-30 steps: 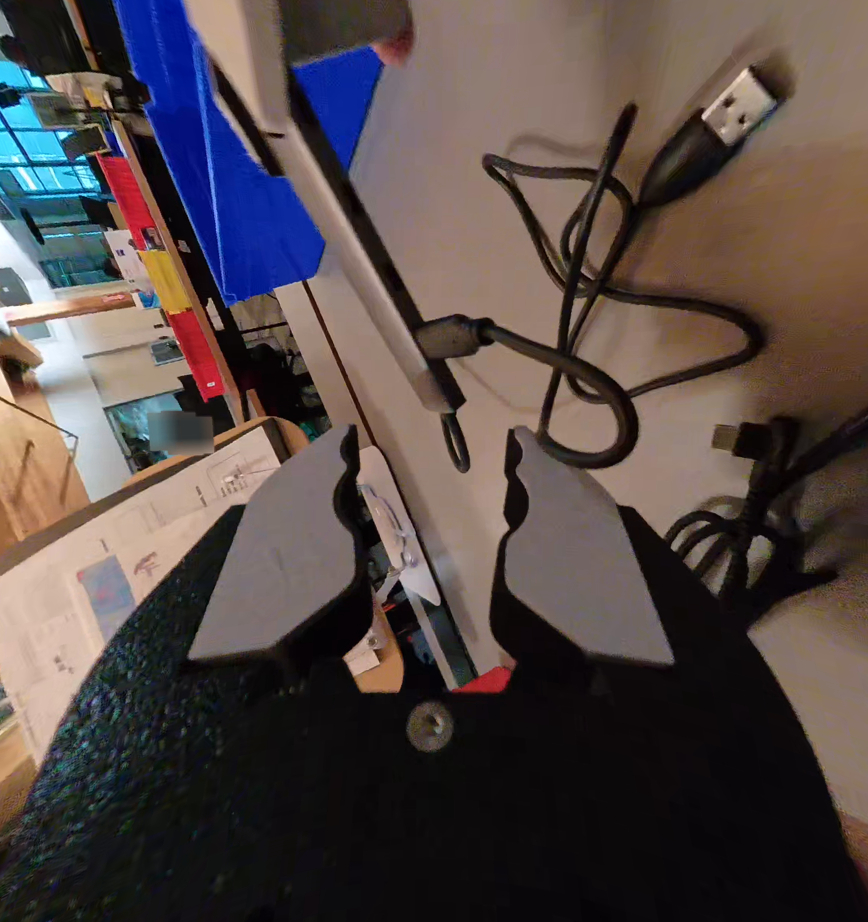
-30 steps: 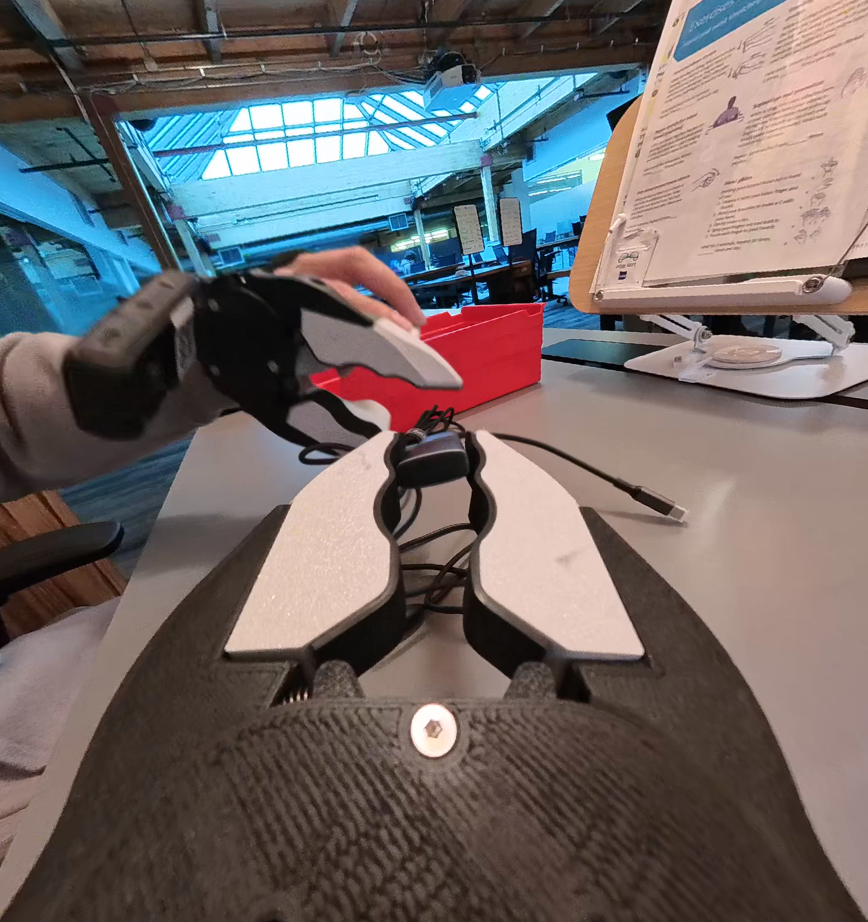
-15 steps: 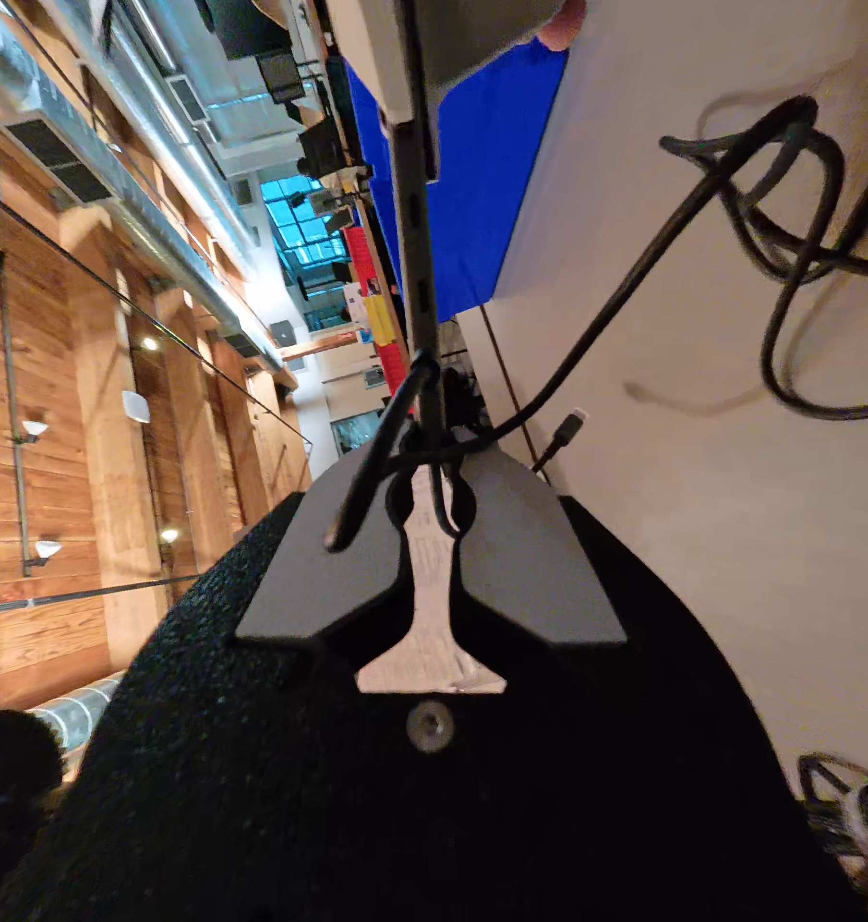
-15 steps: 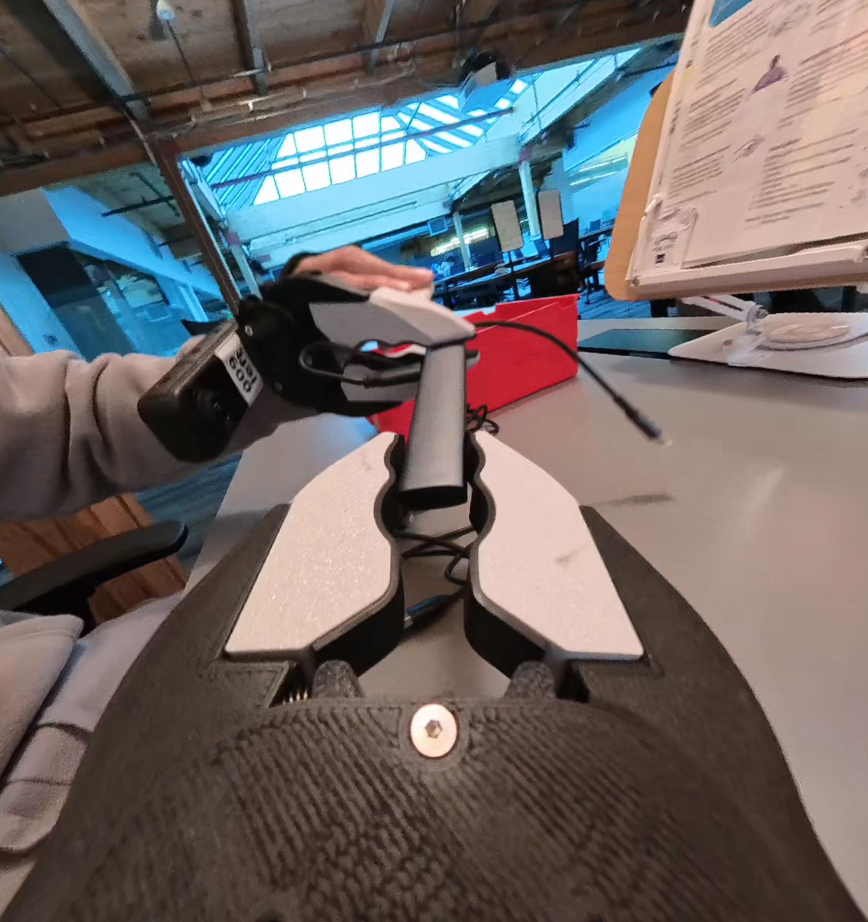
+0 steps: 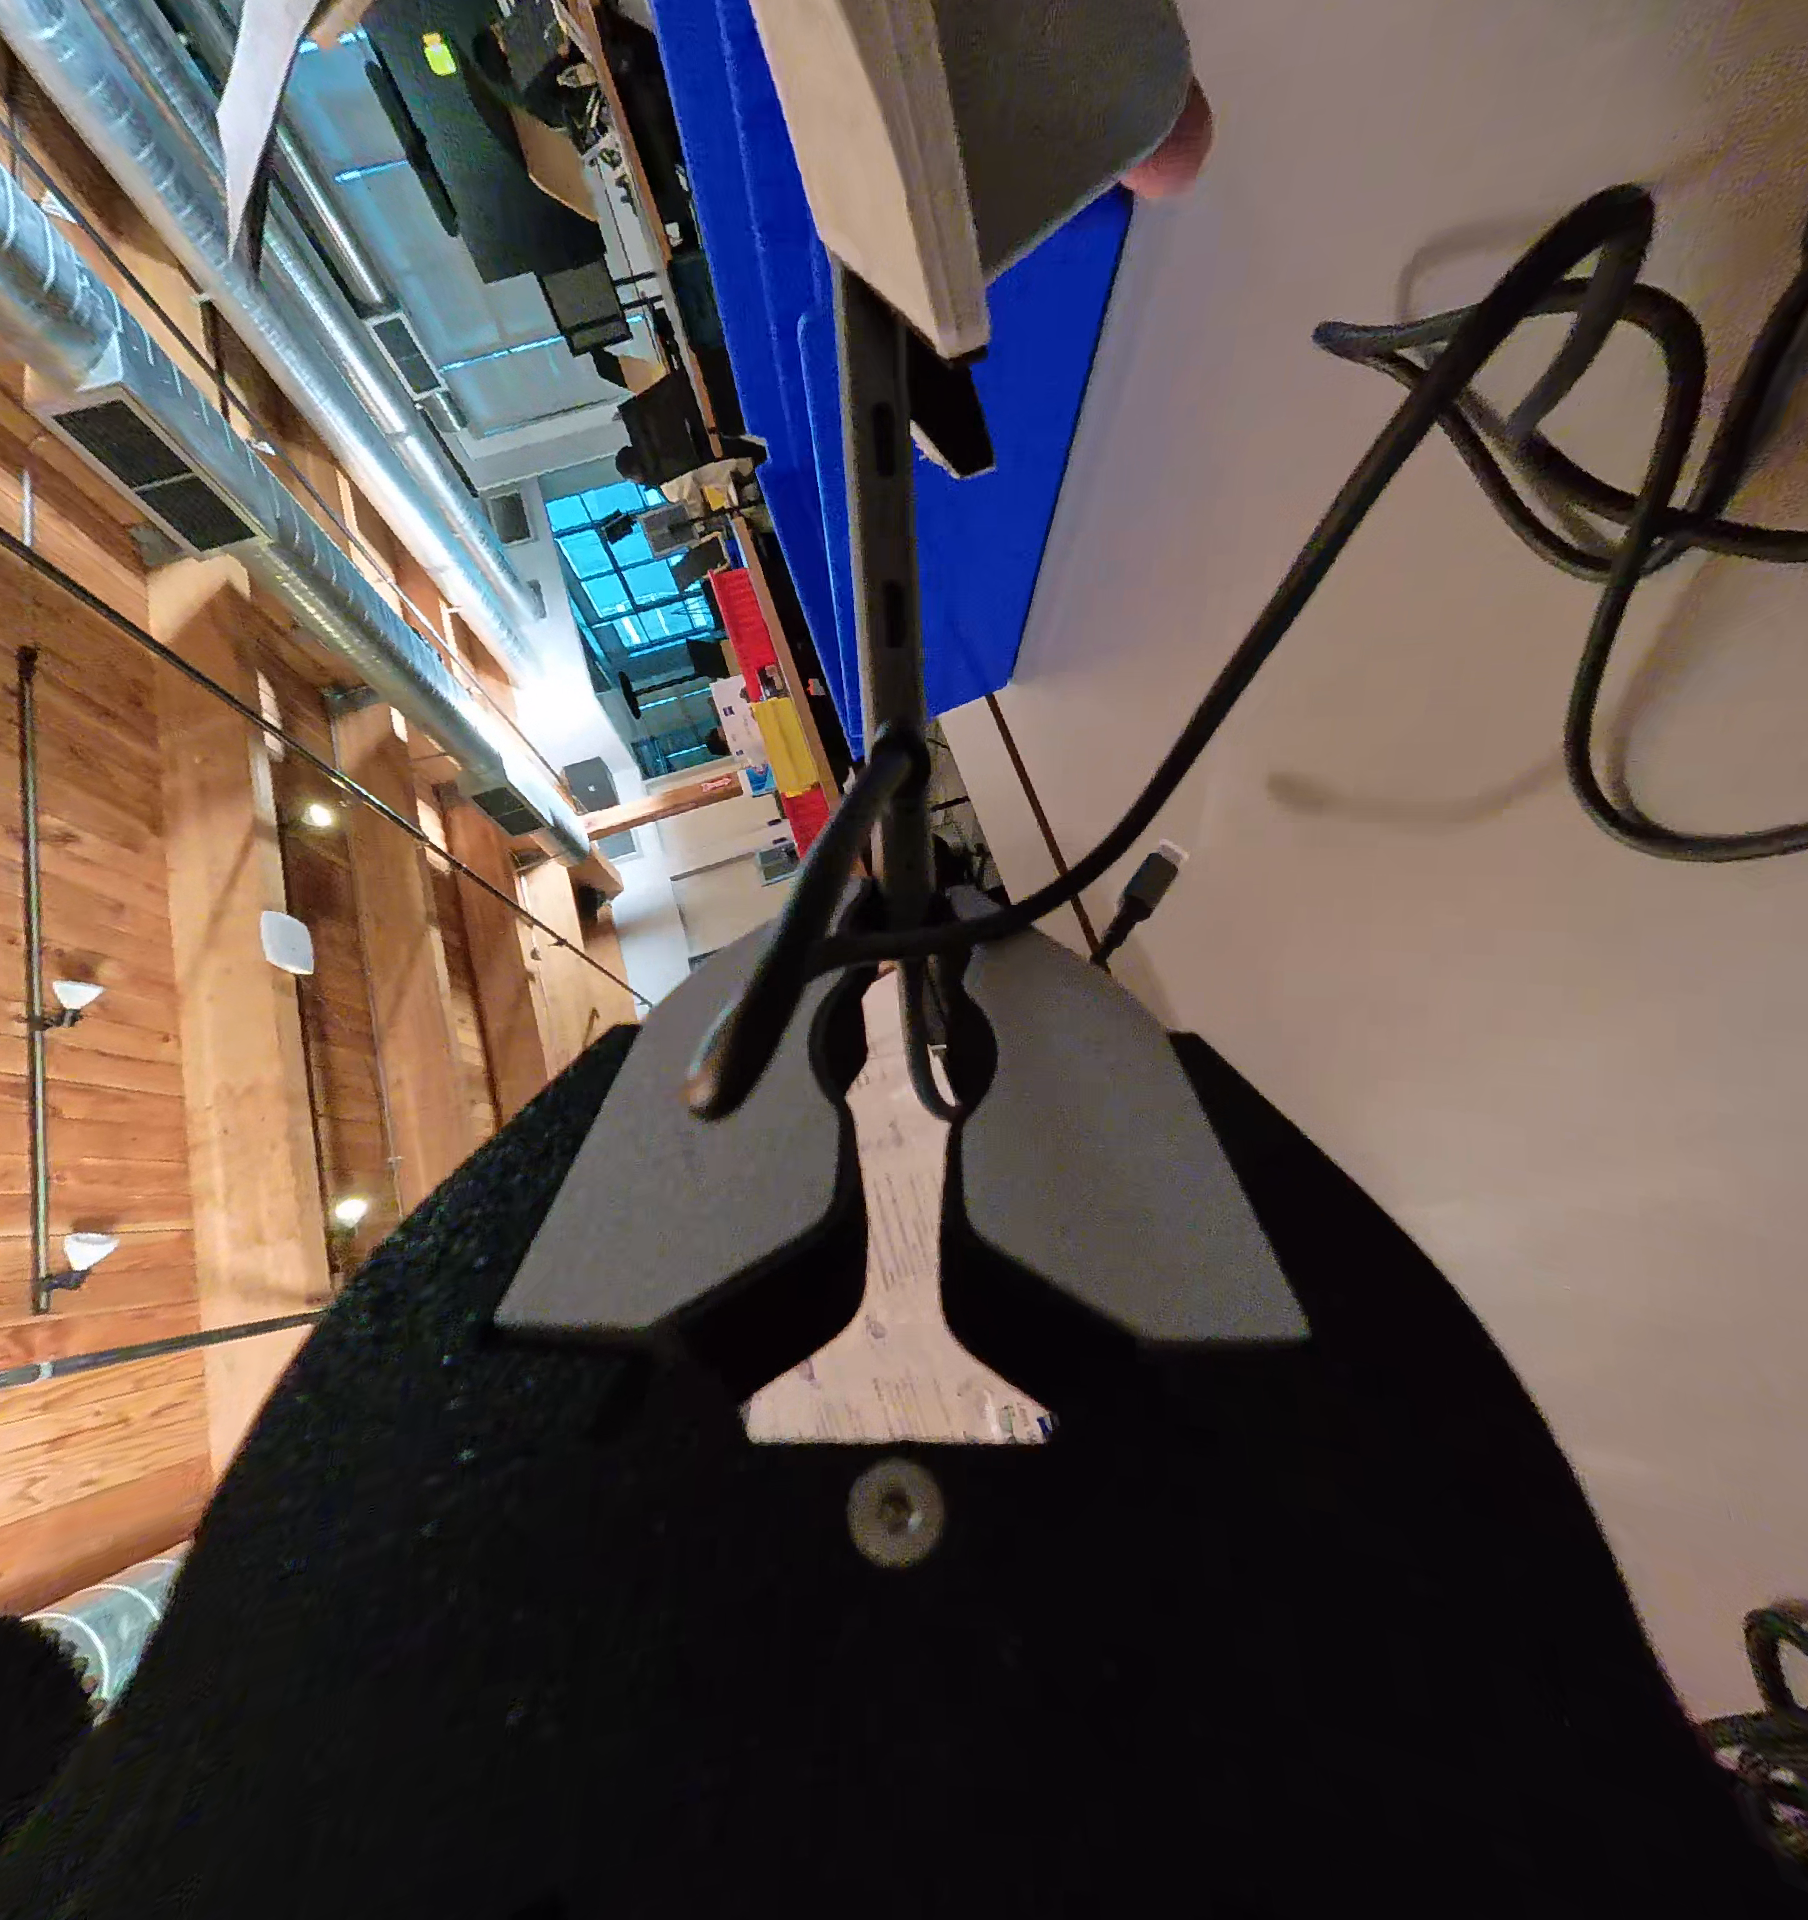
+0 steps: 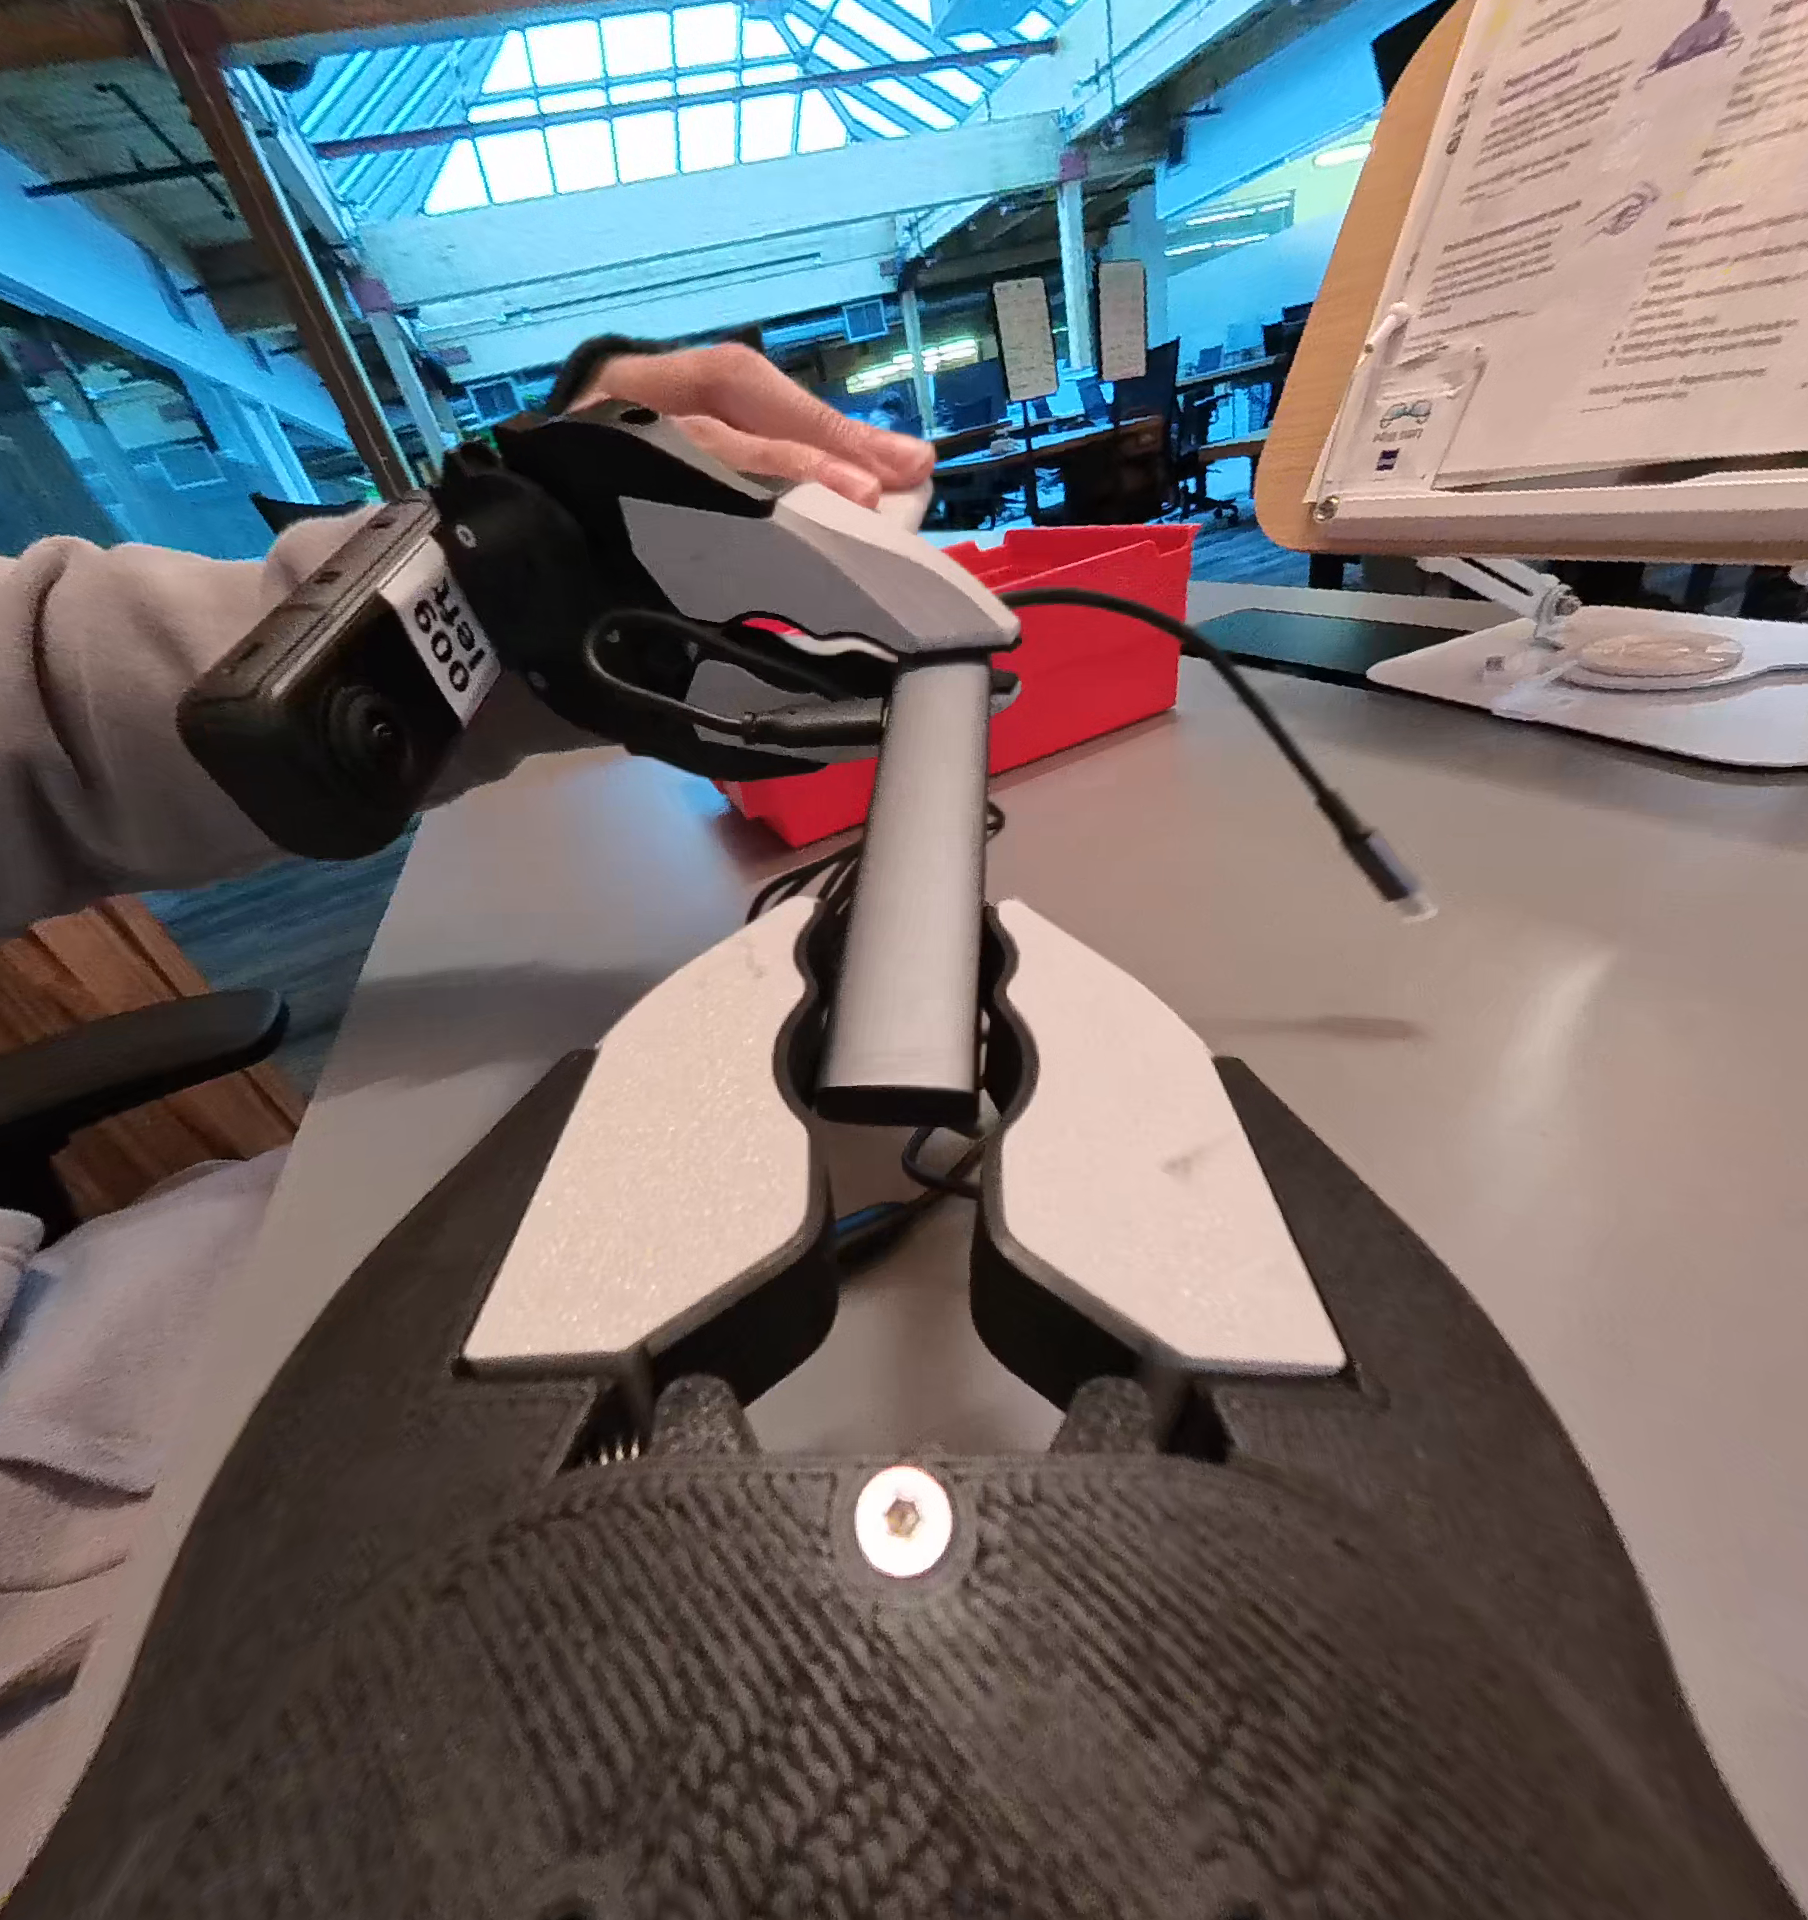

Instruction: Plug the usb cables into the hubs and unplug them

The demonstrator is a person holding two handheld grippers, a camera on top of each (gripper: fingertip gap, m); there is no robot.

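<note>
1. the grey surface (image 6: 1502,1091) spreads out under and ahead of both my jaws; i hold the work lifted above it.
2. a red bin (image 6: 1076,634) sits on the surface beyond my left jaws, and a document stand (image 6: 1565,312) with printed pages is up to the right of my right jaws.
3. my right jaws (image 6: 902,997) are closed around the near end of the slim grey hub (image 6: 915,894), which slants up and away from them, clear of the surface.
4. my left jaws (image 5: 905,966) are pinched in on the hub's far end, where a black plug (image 6: 806,724) sits in its side; whether they grip the hub or the plug, i cannot tell.
5. a loose pile of black cables (image 5: 1648,540) lies on the surface to the right of my left jaws.
6. a thin black cable (image 6: 1243,707) arcs from the hub's far end out to the right, its free connector (image 6: 1383,883) hanging in the air above the surface.
</note>
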